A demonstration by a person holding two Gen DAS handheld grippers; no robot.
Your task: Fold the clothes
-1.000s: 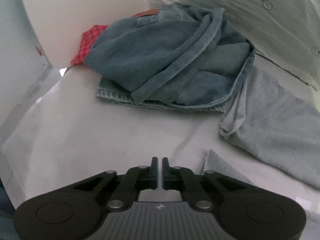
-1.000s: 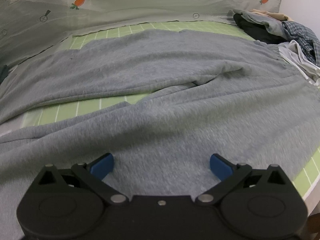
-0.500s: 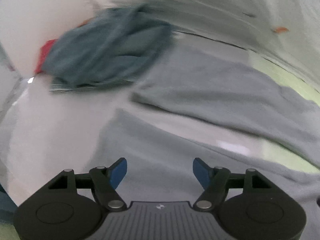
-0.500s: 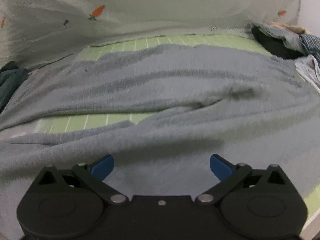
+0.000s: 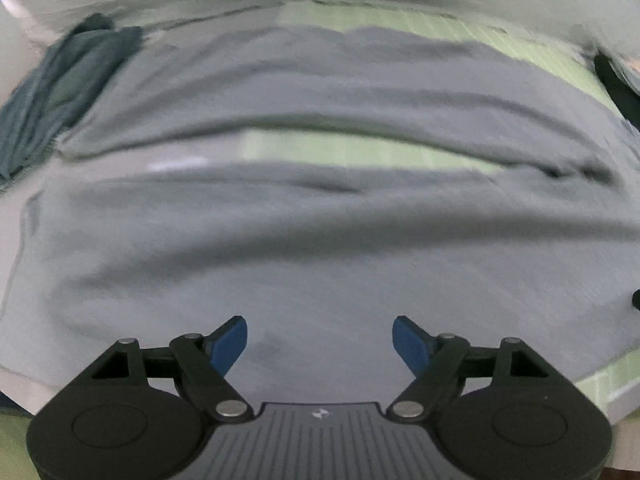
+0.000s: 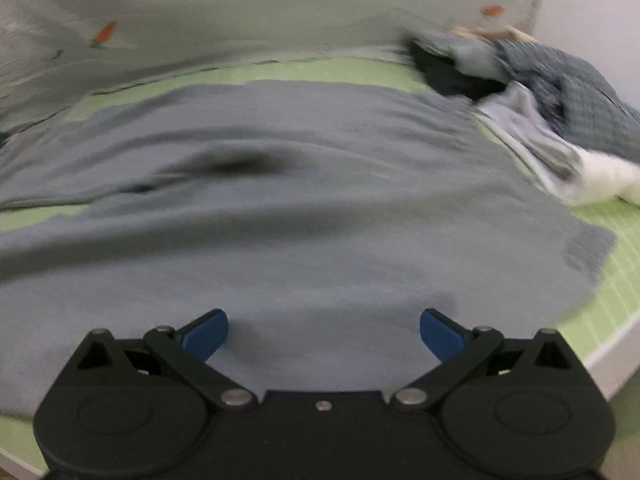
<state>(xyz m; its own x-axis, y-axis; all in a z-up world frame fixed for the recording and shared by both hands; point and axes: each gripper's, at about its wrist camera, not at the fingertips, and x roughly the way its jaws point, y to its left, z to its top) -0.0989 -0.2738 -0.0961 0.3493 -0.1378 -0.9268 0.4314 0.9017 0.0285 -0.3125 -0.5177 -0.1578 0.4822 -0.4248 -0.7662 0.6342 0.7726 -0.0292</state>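
A pair of grey sweatpants [image 5: 320, 248] lies spread across the green checked bed sheet [image 5: 360, 150], its two legs running left to right with a strip of sheet between them. It also fills the right wrist view [image 6: 304, 208]. My left gripper [image 5: 320, 344] is open and empty, just above the near leg of the pants. My right gripper [image 6: 324, 334] is open and empty over the near edge of the pants, toward the waist end. Both views are motion-blurred.
Folded blue jeans [image 5: 52, 100] lie at the far left. A heap of clothes, among them a checked shirt [image 6: 568, 92] and white cloth [image 6: 600, 176], lies at the far right. A pale carrot-print sheet [image 6: 200, 20] rises behind. The bed's white edge [image 6: 612, 364] is at the near right.
My left gripper has opened and swung right, from the jeans to over the grey pants. My right gripper, open throughout, has turned right toward the waist end and the clothes heap.
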